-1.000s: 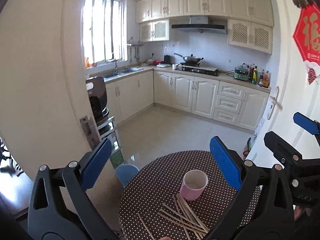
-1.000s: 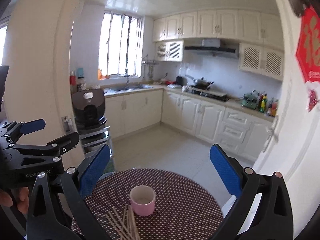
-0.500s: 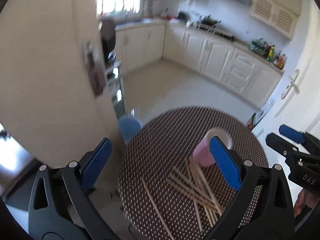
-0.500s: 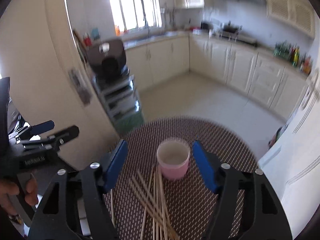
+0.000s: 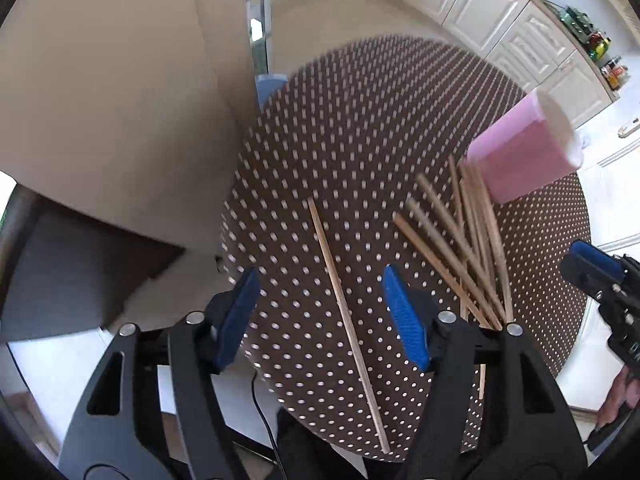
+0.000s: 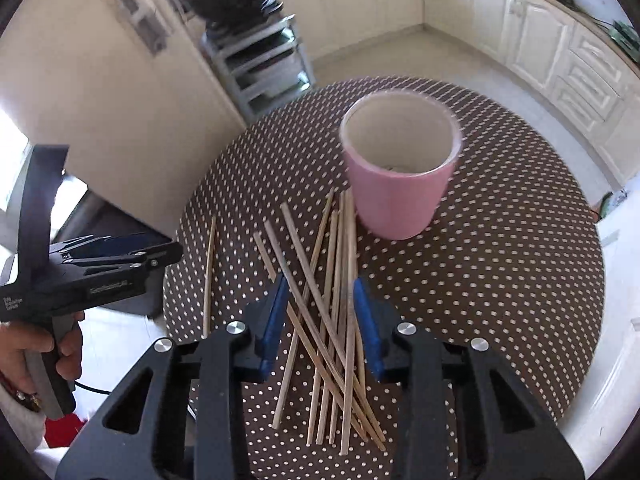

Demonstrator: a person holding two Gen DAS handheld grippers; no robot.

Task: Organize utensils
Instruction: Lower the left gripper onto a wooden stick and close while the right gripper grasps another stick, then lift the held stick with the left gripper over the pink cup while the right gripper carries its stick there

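A pink cup (image 6: 398, 168) stands upright on a round brown polka-dot table (image 6: 500, 280); it also shows in the left wrist view (image 5: 524, 152). A loose pile of wooden chopsticks (image 6: 336, 312) lies in front of the cup. One single chopstick (image 5: 344, 304) lies apart to the left. My right gripper (image 6: 320, 316) is open, low over the pile, fingers either side of several sticks. My left gripper (image 5: 320, 316) is open above the single chopstick, which runs between its fingers. Neither holds anything.
The table's near edge (image 5: 280, 392) is just below the left gripper. A blue stool (image 5: 268, 82) stands beyond the table's far left edge. A metal shelf cart (image 6: 260, 60) and white kitchen cabinets (image 6: 560, 40) stand beyond the table.
Both grippers have tilted down and dropped toward the table. The right gripper has narrowed over the chopstick pile. The left gripper has moved over the lone chopstick and narrowed.
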